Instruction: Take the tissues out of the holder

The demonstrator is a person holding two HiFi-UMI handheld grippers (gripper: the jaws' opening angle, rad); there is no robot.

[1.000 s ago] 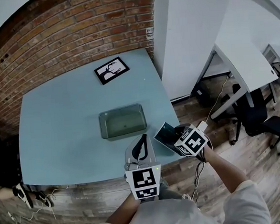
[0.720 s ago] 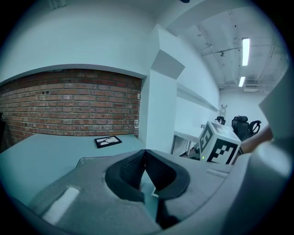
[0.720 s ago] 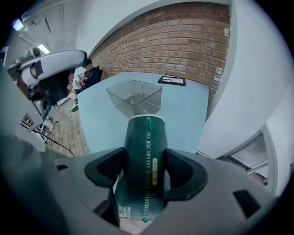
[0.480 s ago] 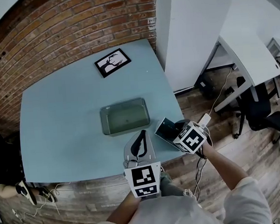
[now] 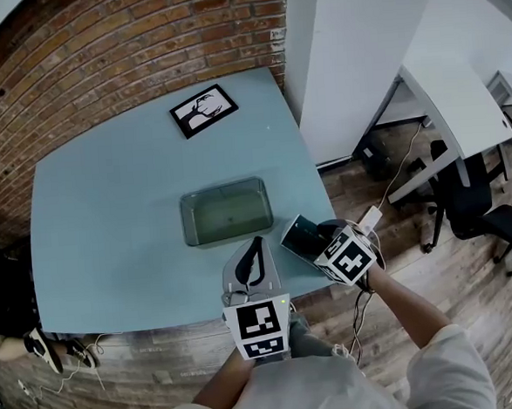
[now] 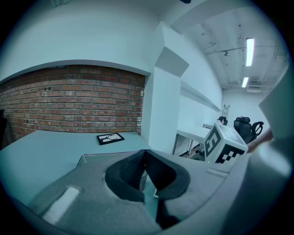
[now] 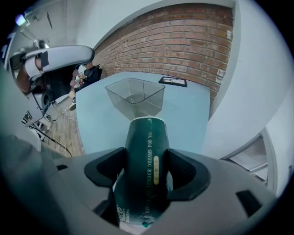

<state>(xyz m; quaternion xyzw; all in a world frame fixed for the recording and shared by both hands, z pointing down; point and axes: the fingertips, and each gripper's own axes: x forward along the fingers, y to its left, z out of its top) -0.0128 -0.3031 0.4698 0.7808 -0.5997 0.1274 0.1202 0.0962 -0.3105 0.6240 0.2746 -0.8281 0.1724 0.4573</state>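
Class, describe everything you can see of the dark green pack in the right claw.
The dark green pack looks like a soft, glossy wrapped packet with pale print along it and a small gold oval. The right claw clamps both flanks with its pads. Held in the air, its far end points toward the clear holder.
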